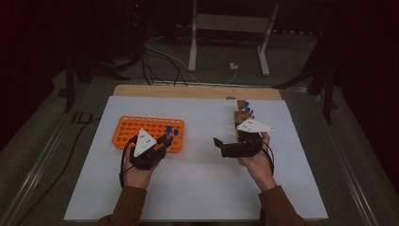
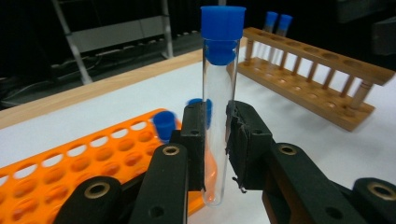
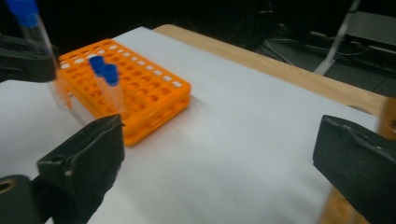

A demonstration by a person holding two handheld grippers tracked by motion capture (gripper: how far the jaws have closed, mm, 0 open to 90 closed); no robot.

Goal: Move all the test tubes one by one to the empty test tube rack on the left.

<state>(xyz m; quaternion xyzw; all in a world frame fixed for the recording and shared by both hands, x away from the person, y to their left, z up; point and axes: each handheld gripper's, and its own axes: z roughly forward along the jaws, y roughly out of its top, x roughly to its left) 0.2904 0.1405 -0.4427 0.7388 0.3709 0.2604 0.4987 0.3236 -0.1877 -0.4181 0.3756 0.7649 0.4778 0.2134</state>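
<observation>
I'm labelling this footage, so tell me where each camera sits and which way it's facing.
High view: above the person's side, looking forward and down on the white table; both forearms, left gripper and right gripper show.
Left gripper view: rides the left gripper, looking along its jaws, shut on a blue-capped test tube, toward the wooden rack.
Right gripper view: rides the right gripper, whose jaws are open, facing the orange rack.
Shared: the orange rack shows in all three views.
</observation>
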